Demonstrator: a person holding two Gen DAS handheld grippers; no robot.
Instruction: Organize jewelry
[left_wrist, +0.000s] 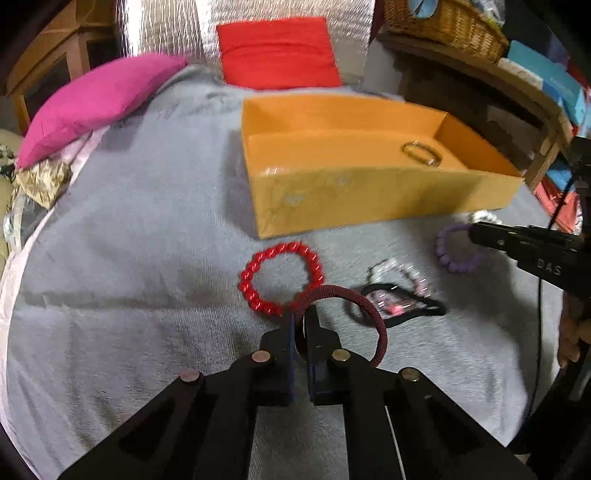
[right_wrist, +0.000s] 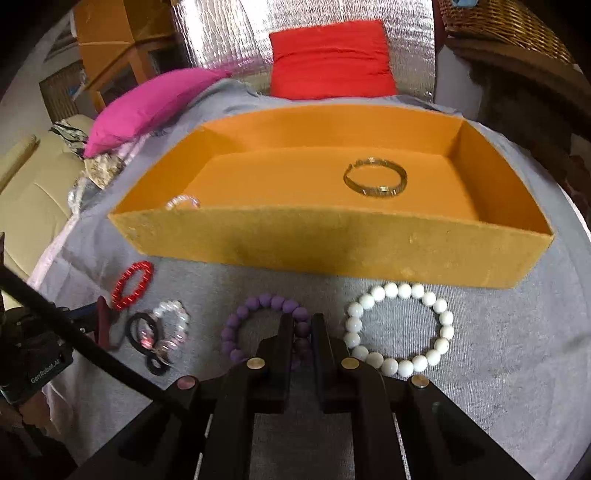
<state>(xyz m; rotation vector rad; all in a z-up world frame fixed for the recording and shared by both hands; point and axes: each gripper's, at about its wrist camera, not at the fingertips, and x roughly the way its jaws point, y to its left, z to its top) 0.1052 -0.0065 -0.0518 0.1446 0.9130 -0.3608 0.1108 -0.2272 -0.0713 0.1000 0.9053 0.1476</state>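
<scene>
An orange box stands on the grey blanket with a gold bangle and a clear bead bracelet inside; the box also shows in the left wrist view. My left gripper is shut on a dark red hair band, held just above the blanket beside a red bead bracelet. My right gripper is shut on a purple bead bracelet, which lies on the blanket. A white bead bracelet lies to its right.
Black hair ties and a clear pink bracelet lie in a heap between the grippers. A pink pillow and a red pillow lie behind the box. A wooden shelf with a wicker basket stands at the right.
</scene>
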